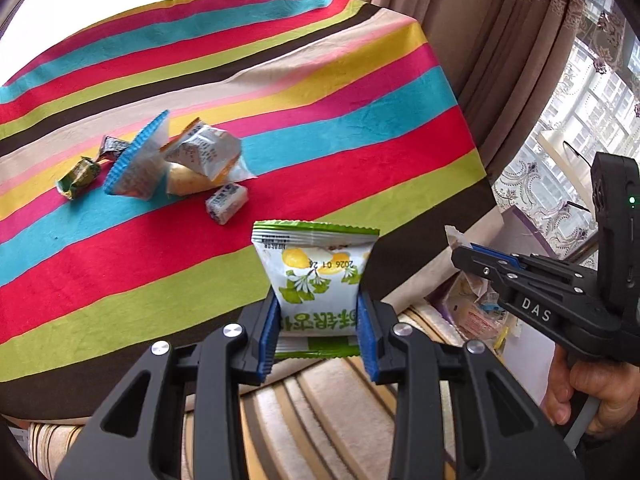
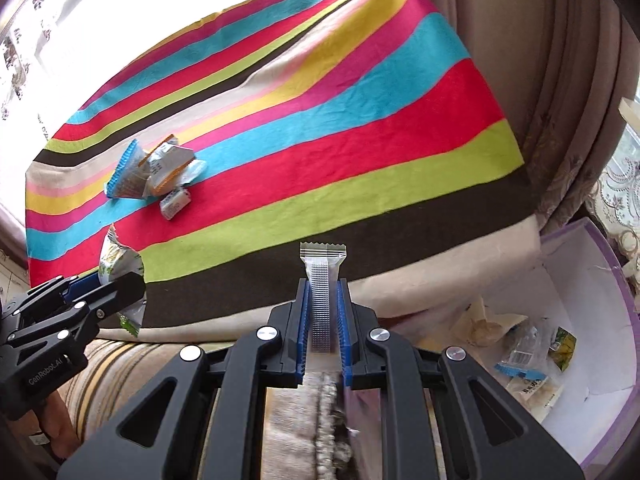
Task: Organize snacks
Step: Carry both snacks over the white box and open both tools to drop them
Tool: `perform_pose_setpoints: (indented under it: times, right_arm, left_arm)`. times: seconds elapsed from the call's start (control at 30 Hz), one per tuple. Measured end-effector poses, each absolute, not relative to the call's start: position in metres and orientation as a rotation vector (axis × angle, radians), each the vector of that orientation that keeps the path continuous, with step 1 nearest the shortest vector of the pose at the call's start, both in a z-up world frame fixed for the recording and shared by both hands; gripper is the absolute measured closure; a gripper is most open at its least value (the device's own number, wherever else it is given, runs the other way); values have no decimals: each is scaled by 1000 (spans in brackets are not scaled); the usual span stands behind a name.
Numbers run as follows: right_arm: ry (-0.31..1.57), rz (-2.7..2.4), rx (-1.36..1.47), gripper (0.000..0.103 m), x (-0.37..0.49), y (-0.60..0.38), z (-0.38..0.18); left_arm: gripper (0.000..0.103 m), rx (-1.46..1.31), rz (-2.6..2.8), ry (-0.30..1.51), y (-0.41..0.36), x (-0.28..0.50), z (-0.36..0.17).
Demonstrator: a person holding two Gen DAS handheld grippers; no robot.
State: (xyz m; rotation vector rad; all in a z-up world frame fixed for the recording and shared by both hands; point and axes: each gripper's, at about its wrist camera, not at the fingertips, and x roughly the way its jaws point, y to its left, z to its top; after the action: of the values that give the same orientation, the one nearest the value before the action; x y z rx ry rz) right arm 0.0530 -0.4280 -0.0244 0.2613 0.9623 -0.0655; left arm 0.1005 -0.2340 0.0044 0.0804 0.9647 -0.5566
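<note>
Snacks (image 1: 188, 160) lie heaped on the striped tabletop (image 1: 360, 120). Left gripper (image 1: 320, 320) clamps a green packet (image 1: 316, 272); right gripper (image 2: 325, 320) pinches a silver wrapper (image 2: 322, 280).

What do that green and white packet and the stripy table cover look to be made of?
The green and white packet, held by the left gripper, looks like glossy printed plastic film: crimped zigzag top seal, slight sheen. The striped cover looks like soft matte woven fabric, judging by its wrinkles and draping edge.

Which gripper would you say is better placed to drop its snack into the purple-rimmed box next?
Probably the right gripper. It grips a silver packet, and the box lies just beside it to its right. The left gripper, holding the green packet, sits farther from it.
</note>
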Motion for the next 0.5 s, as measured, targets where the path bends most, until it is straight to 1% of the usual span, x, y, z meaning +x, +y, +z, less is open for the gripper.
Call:
perform_pose_setpoints:
  times: [0.2, 0.5]
  right_arm:
    - [980, -141, 315, 88, 32, -472, -42]
    - [966, -220, 375, 88, 13, -516, -50]
  left_arm:
    - [69, 133, -631, 975, -274, 90, 5]
    - [69, 169, -748, 1024, -324, 77, 0]
